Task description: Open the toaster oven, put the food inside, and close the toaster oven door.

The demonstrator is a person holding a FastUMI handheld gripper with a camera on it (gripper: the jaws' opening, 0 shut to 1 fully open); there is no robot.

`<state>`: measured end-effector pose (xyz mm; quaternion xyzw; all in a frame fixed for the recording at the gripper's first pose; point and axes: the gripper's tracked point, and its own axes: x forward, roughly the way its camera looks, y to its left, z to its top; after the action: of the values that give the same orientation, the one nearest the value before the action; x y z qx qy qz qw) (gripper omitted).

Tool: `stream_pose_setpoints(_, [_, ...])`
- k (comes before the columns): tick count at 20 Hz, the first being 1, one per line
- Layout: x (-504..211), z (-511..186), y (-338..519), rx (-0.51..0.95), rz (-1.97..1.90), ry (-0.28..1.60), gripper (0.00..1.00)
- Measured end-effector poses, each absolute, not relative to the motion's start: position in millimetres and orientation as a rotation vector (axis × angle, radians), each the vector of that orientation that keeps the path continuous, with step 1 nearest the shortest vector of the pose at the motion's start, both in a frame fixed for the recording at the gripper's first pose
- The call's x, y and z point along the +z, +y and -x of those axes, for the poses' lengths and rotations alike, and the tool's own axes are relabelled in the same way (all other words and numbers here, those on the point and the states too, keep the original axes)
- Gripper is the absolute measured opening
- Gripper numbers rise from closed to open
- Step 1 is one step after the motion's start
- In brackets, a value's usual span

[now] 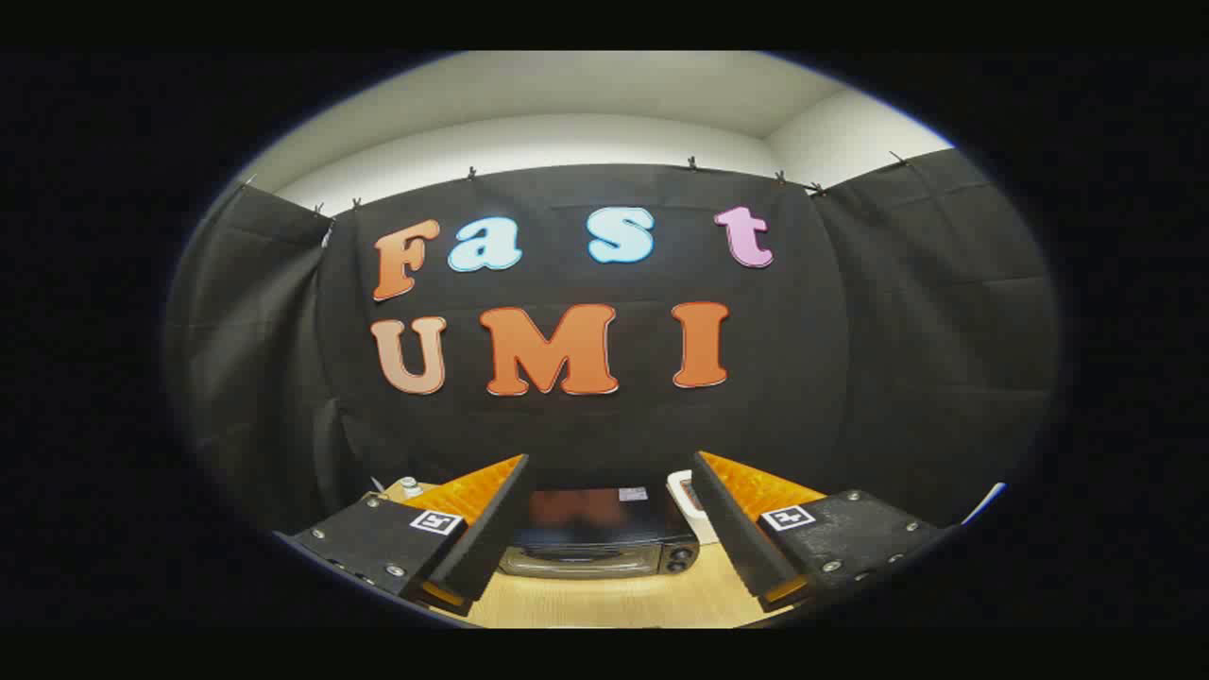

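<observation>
The tool (611, 529) hangs spread wide, grasping nothing, lined up on the toaster oven (600, 538), which sits door-closed on the table (604, 600) beyond its fingers, likely readying an approach.

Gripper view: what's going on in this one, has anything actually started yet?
Nothing is being handled so far. The handheld gripper hangs above a wooden table with its fingers spread open and nothing between them. Beyond them sits the toaster oven, its door apparently closed. A white object stands beside the oven, partly hidden behind one finger; I can't tell what it is. A small white item sits past the other finger.
</observation>
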<state>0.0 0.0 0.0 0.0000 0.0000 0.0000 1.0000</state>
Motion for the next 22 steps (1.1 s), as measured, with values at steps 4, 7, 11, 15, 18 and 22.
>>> stream_pose_setpoints(4, [-3, -4, 4, 0.009, -0.003, 0.004, 0.99])
stream_pose_setpoints(7, [-6, -6, 6, 0.017, -0.003, 0.008, 0.99])
stream_pose_setpoints(11, [-7, -8, 7, 0.02, -0.005, 0.01, 0.99])
stream_pose_setpoints(15, [-10, -9, 11, 0.029, -0.003, 0.016, 0.99])
stream_pose_setpoints(18, [-16, -13, 15, 0.037, -0.005, 0.028, 0.99])
stream_pose_setpoints(22, [-31, -24, 24, 0.056, -0.018, 0.049, 0.99])
